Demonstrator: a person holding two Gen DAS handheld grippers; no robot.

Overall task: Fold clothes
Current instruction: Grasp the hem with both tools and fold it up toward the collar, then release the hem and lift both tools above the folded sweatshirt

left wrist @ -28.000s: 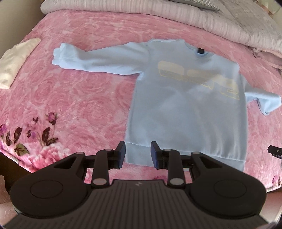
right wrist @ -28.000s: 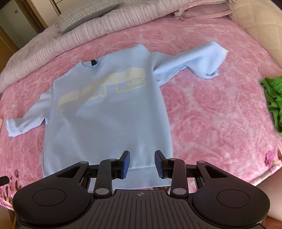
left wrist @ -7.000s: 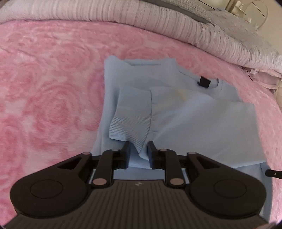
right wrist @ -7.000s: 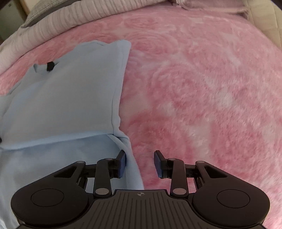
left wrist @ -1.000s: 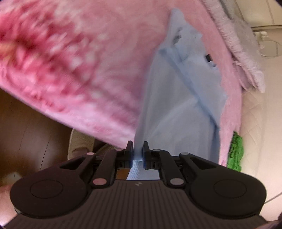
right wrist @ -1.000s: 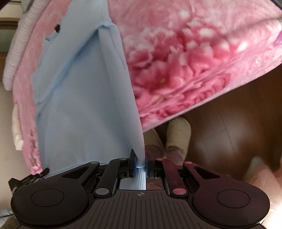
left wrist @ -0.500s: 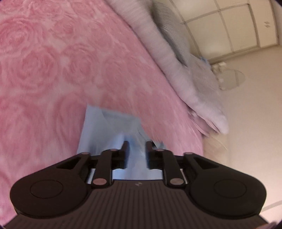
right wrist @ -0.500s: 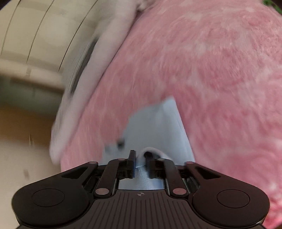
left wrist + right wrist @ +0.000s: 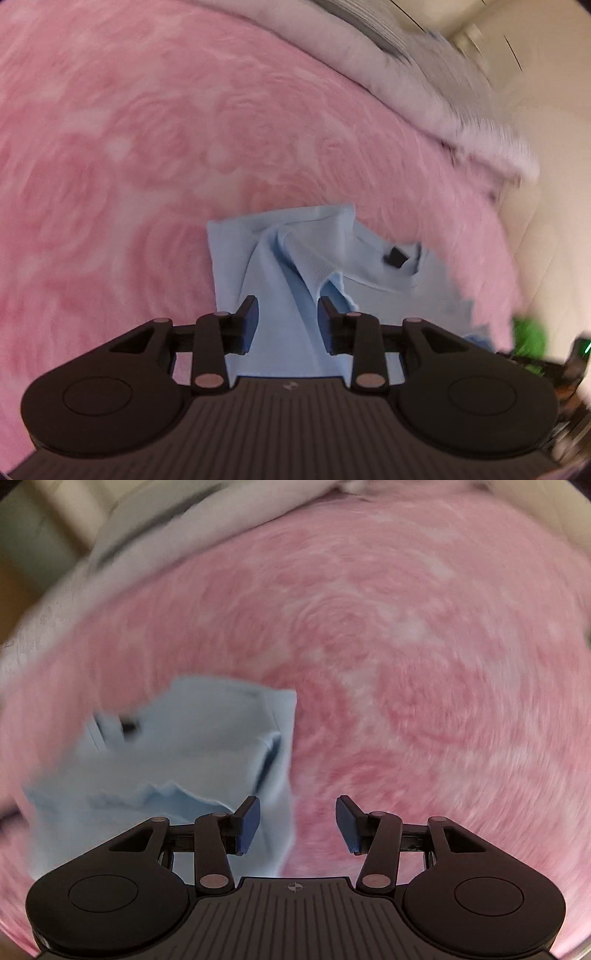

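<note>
The light blue sweatshirt point(image 9: 295, 266) lies folded into a compact bundle on the pink bedspread point(image 9: 147, 147), its neck label point(image 9: 395, 255) showing at the far side. My left gripper point(image 9: 288, 321) is open just above its near edge, with cloth visible between the jaws but not pinched. In the right wrist view the sweatshirt point(image 9: 184, 753) lies left of centre. My right gripper point(image 9: 299, 823) is open, its left finger over the sweatshirt's right edge and its right finger over bare bedspread. Both views are motion-blurred.
A grey striped quilt point(image 9: 424, 85) runs along the far side of the bed and also shows in the right wrist view point(image 9: 155, 528). A green garment point(image 9: 528, 339) lies at the right edge. The pink bedspread point(image 9: 424, 664) stretches right of the sweatshirt.
Both grippers held the sweatshirt's hem a second ago, carried it over toward the collar, and have now opened and let it go. The sweatshirt now lies folded in half.
</note>
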